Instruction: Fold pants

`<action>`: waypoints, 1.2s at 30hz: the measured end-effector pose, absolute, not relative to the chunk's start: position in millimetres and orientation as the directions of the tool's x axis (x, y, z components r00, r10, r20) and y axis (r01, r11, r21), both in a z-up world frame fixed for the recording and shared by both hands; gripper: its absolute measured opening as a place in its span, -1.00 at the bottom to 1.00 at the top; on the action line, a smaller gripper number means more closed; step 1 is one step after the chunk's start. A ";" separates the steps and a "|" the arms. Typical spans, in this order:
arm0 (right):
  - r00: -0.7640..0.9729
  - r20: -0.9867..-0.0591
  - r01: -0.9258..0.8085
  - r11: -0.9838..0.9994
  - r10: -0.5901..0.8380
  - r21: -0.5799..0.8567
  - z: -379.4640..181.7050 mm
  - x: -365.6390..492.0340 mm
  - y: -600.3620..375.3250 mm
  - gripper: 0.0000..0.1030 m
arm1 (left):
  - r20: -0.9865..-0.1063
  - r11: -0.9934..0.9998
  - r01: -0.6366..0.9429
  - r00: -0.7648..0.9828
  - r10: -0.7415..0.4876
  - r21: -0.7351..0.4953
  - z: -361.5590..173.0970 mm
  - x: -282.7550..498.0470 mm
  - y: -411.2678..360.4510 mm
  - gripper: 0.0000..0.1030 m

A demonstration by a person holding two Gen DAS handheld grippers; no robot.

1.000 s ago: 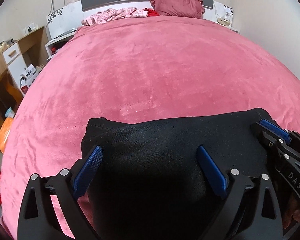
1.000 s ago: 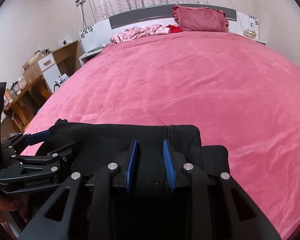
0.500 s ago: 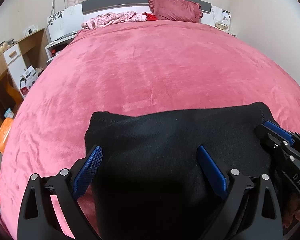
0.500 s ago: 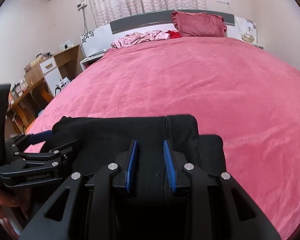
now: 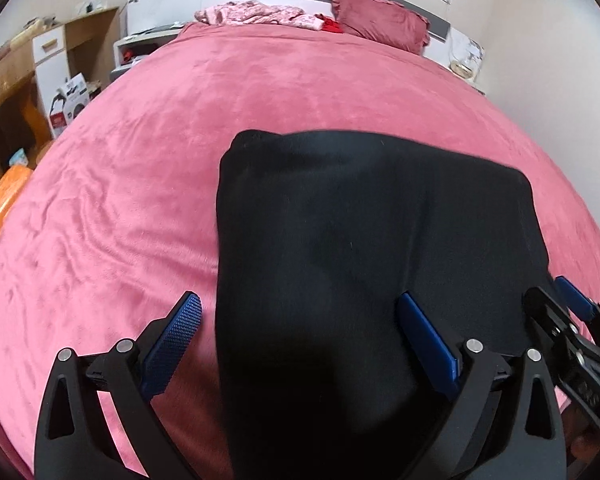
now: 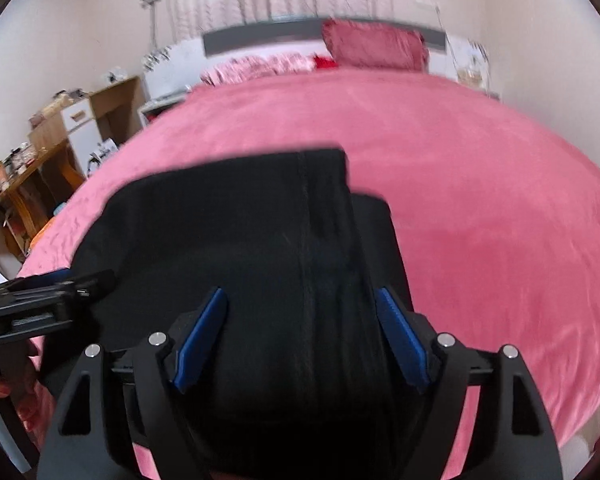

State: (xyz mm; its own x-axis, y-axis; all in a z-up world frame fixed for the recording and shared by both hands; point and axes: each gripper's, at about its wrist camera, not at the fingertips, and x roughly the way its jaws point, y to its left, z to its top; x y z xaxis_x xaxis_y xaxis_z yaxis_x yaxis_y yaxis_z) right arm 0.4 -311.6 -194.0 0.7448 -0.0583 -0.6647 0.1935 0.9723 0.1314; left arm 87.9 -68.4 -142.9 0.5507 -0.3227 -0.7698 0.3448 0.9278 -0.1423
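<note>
Releasing folded black pants (image 5: 372,248) at near edge of pink bed (image 5: 140,160), right gripper (image 6: 300,336) jaws just sprung wide, cloth between but unpinched, left gripper (image 5: 300,344) wide, empty; best withdrawn straight back, no snagging.

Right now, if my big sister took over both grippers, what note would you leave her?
Left gripper: open, holding nothing, over the left edge of the black pants.
Right gripper: its jaws have just been opening; the pants lie between them, pads clear of the cloth.
Pants: folded into a thick block on the pink bedspread, near its front edge.
Done: fold laid down and let go.
Left: check for one more fold; tidy edges.
</note>
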 end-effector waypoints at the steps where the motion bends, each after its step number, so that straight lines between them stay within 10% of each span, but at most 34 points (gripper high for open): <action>1: 0.739 -0.672 0.200 0.967 -0.044 0.157 -196.5 -0.5 -316.0 0.52 | -0.772 0.926 0.354 0.550 -0.319 -0.131 -142.1 84.8 -68.5 0.89; 13: 0.712 -0.699 0.235 0.961 -0.068 0.147 -197.6 -8.6 -324.3 0.95 | -0.790 0.920 0.341 0.504 -0.351 -0.191 -143.6 65.1 -55.2 0.89; 36: 0.701 -0.677 0.297 0.771 0.224 0.563 -223.2 -36.6 -398.5 0.97 | -0.691 0.750 0.388 0.309 -0.653 -0.535 -159.0 54.0 -10.2 0.93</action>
State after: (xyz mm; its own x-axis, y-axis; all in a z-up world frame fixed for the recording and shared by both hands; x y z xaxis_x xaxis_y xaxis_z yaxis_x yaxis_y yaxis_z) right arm -36.6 -398.5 -223.2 0.7011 0.2241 -0.6769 0.2975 0.7708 0.5633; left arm 54.0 -10.2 -159.0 0.3087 -0.6532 -0.6914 0.3881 0.7501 -0.5354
